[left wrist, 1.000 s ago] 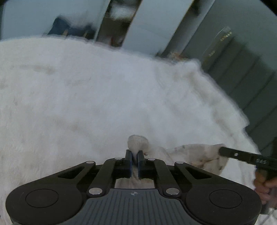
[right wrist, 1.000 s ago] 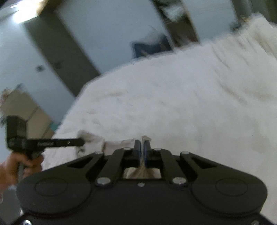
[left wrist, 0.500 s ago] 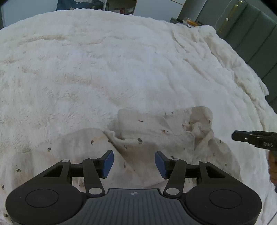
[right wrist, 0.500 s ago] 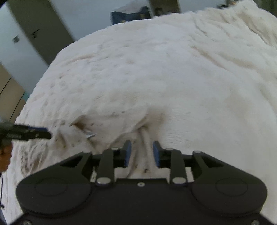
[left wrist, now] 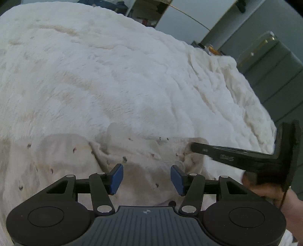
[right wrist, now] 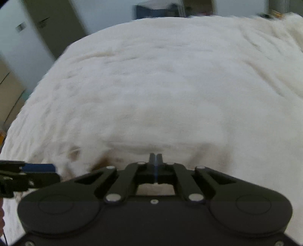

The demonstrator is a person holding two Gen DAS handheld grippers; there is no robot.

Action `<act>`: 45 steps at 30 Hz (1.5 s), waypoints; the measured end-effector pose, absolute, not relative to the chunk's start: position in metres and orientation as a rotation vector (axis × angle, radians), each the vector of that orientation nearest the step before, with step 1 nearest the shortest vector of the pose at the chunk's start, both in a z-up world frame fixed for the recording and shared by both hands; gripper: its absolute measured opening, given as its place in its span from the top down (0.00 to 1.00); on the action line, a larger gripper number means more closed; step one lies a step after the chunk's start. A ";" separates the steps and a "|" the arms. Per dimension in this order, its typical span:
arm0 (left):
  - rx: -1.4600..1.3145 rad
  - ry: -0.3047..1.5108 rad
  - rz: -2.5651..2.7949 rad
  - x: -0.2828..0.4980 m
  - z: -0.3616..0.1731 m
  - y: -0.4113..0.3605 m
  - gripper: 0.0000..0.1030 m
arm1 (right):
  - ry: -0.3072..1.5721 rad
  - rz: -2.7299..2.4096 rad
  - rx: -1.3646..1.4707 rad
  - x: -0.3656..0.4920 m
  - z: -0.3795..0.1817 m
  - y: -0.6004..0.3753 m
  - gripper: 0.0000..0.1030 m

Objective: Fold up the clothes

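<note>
A cream garment with small dark specks (left wrist: 132,151) lies spread on a fluffy white blanket (left wrist: 113,75). My left gripper (left wrist: 146,177) is open just above its near part, blue pads (left wrist: 116,176) wide apart. My right gripper (right wrist: 155,159) is shut, its fingertips (left wrist: 197,146) lying on the garment's right edge in the left wrist view. I cannot tell whether cloth is pinched between them. The garment (right wrist: 79,157) is blurred in the right wrist view, where the left gripper's finger (right wrist: 37,168) shows at the left.
The blanket (right wrist: 170,85) covers a bed that fills both views. Dark grey cabinets (left wrist: 274,66) stand to the right of the bed. A dark blue object (right wrist: 157,9) sits beyond the far edge, near pale walls and a door (right wrist: 47,24).
Both grippers opened and let the garment down onto the blanket. The right gripper has since shut again at the garment's right edge. The left stays open.
</note>
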State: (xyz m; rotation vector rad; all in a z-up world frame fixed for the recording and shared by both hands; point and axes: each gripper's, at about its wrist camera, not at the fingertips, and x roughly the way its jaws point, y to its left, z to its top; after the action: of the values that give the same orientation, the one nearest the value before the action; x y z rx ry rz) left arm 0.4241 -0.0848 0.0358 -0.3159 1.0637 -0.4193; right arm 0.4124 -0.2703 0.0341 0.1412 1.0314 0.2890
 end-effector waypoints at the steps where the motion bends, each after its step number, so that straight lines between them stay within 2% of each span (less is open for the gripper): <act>1: -0.317 1.064 -0.409 0.422 0.036 -0.082 0.51 | 1.058 0.306 0.126 0.415 0.028 -0.262 0.97; 3: -0.320 1.059 -0.350 0.412 0.039 -0.063 0.51 | 1.092 0.304 0.128 0.415 0.019 -0.257 0.91; 5: -0.328 1.054 -0.311 0.400 0.043 -0.041 0.51 | 1.046 0.291 0.243 0.401 0.030 -0.274 0.88; 6: -0.324 1.051 -0.291 0.390 0.047 -0.025 0.51 | 1.031 0.288 0.263 0.394 0.035 -0.281 0.82; 9: -0.291 1.061 -0.236 0.363 0.053 0.007 0.49 | 0.994 0.274 0.257 0.359 0.049 -0.307 0.75; 14: -0.184 1.113 -0.078 0.288 0.057 0.068 0.49 | 1.020 0.190 0.239 0.265 0.051 -0.355 0.72; 18: -0.198 1.196 -0.028 0.211 0.047 0.094 0.49 | 1.072 0.112 0.252 0.188 0.045 -0.380 0.67; 24: -0.227 1.309 -0.166 0.129 0.033 0.062 0.49 | 1.214 0.047 0.185 0.075 0.039 -0.389 0.66; 29: -0.180 1.341 -0.286 0.111 0.010 0.010 0.50 | 1.297 0.064 0.120 0.011 0.041 -0.375 0.66; 32: -0.200 1.347 -0.287 0.116 -0.010 -0.004 0.68 | 1.298 0.072 0.126 -0.009 0.049 -0.368 0.66; 33: -0.212 1.355 -0.257 0.119 -0.020 -0.006 0.78 | 1.296 0.071 0.134 -0.014 0.051 -0.368 0.66; 34: -0.220 1.357 -0.243 0.120 -0.022 -0.006 0.96 | 1.290 0.071 0.147 -0.018 0.054 -0.366 0.65; 37: -0.339 1.328 -0.184 0.114 -0.016 0.006 0.99 | 1.273 0.073 0.168 -0.022 0.061 -0.360 0.65; 40: -0.478 1.255 -0.175 0.090 0.020 0.018 0.99 | 1.256 0.083 0.183 -0.021 0.065 -0.355 0.65; 45: -0.758 1.102 -0.078 0.009 0.121 0.041 1.00 | 1.237 0.120 0.181 -0.022 0.076 -0.347 0.65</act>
State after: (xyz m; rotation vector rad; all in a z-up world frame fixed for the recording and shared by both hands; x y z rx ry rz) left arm 0.0087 0.0415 0.1208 -0.7579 1.1022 -0.0782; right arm -0.0215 -0.3470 0.0761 0.1812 1.2373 0.1198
